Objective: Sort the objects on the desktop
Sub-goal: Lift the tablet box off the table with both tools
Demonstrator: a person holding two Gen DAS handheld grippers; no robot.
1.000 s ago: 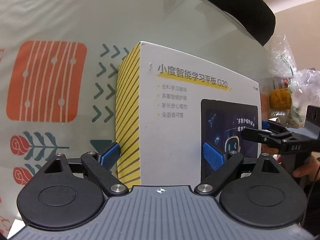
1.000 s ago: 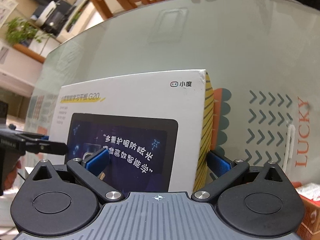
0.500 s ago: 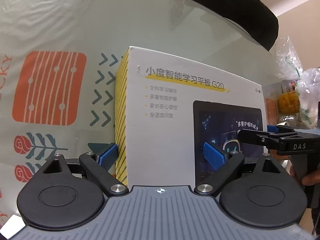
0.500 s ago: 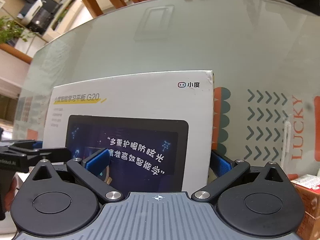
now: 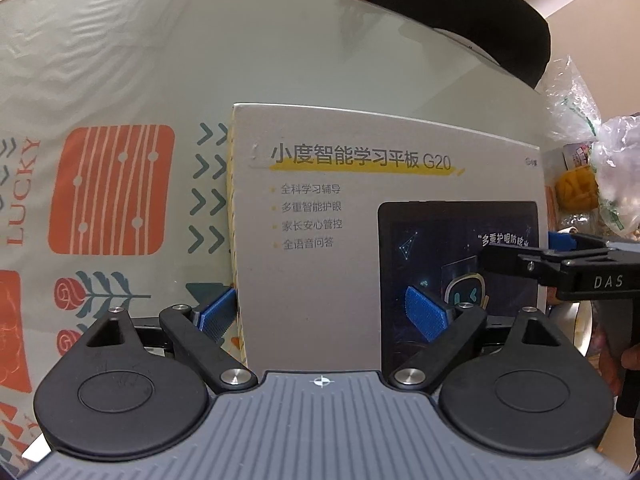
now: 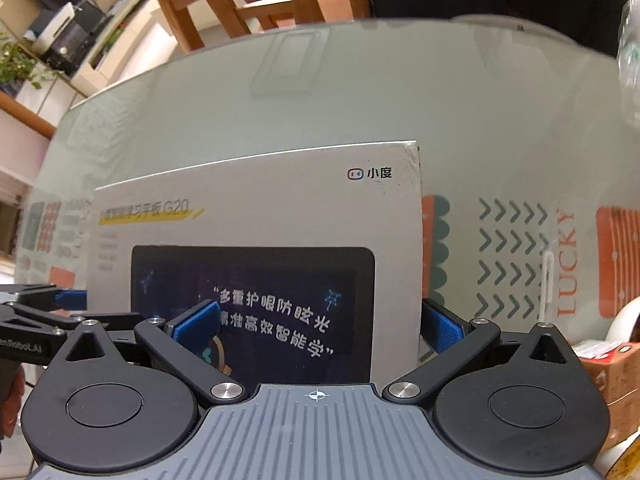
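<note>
A large white tablet box (image 5: 360, 208) with a yellow-striped side stands on edge over the patterned table; it also fills the right wrist view (image 6: 280, 208). My left gripper (image 5: 324, 314) is shut on the box's left end, one blue pad in front of its face and one behind. My right gripper (image 6: 320, 324) is shut on the box's right end the same way. The right gripper (image 5: 568, 264) shows at the right of the left wrist view, and the left gripper (image 6: 36, 320) at the left of the right wrist view.
The round glass table (image 5: 280, 60) has a printed cloth with orange blocks and "LUCKY". Plastic bags of food (image 5: 592, 160) lie at the right. A small red carton (image 6: 604, 364) and a white object sit at the right. Wooden chairs (image 6: 256, 0) stand beyond the table.
The box has turned between the two grippers so its printed face looks more squarely at both cameras, and its yellow striped side has narrowed. Both grips have held.
</note>
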